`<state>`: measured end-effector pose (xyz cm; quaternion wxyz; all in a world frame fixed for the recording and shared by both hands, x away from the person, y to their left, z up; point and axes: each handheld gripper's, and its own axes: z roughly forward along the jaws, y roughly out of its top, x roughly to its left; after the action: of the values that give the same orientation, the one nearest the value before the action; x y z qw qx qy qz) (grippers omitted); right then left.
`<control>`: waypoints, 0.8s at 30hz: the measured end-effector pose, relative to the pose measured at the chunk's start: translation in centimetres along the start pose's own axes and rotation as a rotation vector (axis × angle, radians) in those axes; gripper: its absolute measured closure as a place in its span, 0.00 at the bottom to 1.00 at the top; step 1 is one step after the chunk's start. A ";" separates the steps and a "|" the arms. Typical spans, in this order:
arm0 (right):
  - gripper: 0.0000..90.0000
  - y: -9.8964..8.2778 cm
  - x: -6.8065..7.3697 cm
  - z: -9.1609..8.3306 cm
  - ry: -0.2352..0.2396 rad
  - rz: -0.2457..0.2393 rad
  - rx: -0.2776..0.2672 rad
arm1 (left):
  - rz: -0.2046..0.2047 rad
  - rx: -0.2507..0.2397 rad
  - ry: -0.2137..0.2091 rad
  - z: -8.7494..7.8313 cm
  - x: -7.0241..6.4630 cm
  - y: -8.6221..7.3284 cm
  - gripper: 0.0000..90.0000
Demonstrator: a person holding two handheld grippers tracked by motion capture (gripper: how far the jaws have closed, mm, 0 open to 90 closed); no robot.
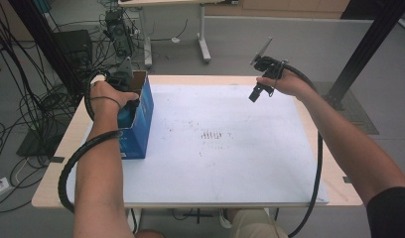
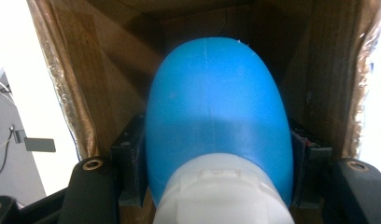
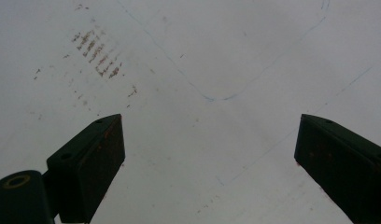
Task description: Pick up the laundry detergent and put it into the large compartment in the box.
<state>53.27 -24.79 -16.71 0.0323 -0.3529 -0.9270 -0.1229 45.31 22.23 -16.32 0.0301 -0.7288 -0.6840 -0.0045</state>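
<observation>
My left gripper (image 2: 212, 186) was clamped on the blue bottle (image 2: 216, 116), whose long axis pointed straight down into the open blue box (image 1: 141, 121) at the table's (image 1: 240, 163) far left. My right gripper (image 3: 207, 168), jaws spread wide and holding nothing, hung well apart at the far right.

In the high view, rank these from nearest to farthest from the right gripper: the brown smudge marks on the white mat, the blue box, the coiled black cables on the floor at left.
From the right gripper:
1. Brown smudge marks, mid-mat, below and left of it.
2. Blue box, at the mat's left edge, with the left gripper reaching in.
3. Coiled black cables, on the floor beyond the table's left side.
</observation>
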 end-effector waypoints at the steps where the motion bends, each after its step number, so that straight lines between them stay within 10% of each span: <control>1: 0.10 0.0 0.0 0.0 0.001 -0.003 0.000 | -0.002 0.000 -0.002 0.0 0.1 0.0 0.41; 24: 0.10 0.1 0.2 0.1 0.000 -0.002 0.000 | -0.003 -0.008 -0.007 0.1 0.3 -0.4 0.41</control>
<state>53.17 -24.55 -16.77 0.0321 -0.3518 -0.9274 -0.1228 44.96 22.51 -16.35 0.0249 -0.7279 -0.6852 -0.0046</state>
